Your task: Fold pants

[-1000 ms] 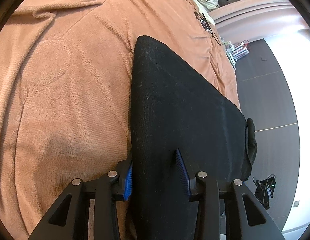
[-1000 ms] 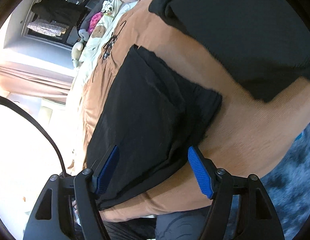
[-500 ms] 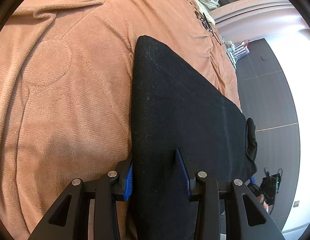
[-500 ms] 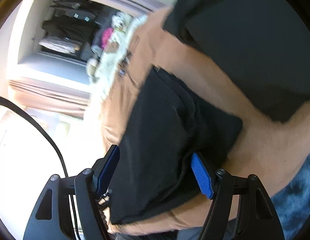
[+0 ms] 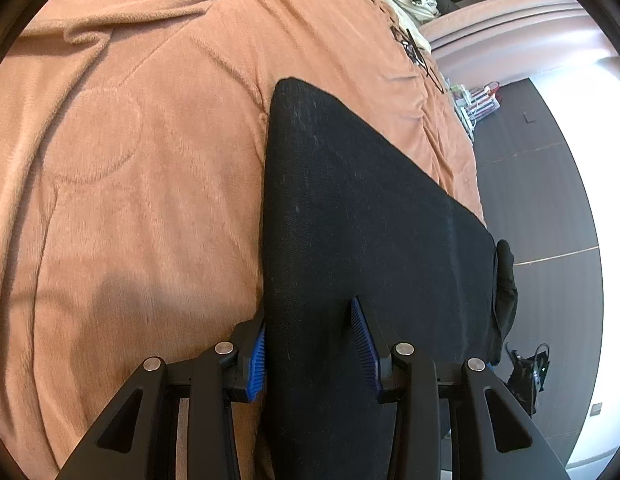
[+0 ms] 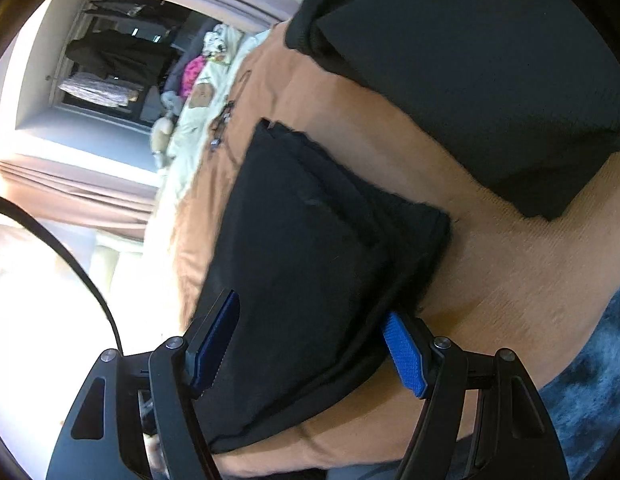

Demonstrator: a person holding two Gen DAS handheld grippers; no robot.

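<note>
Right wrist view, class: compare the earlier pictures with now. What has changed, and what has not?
The right gripper has moved in over the folded black pants; its jaws are closing around their near edge, pads not yet pressing. The left gripper stays clamped on the pants, unmoved on the orange blanket.

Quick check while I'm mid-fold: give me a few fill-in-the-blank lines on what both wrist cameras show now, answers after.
1. The pants are ____ in colour.
2. They lie on a fuzzy ____ blanket.
3. The pads of the left gripper are ____ in colour.
4. The right gripper is closing, with folded ____ fabric between its fingers.

Missing words: black; orange; blue; black
</note>
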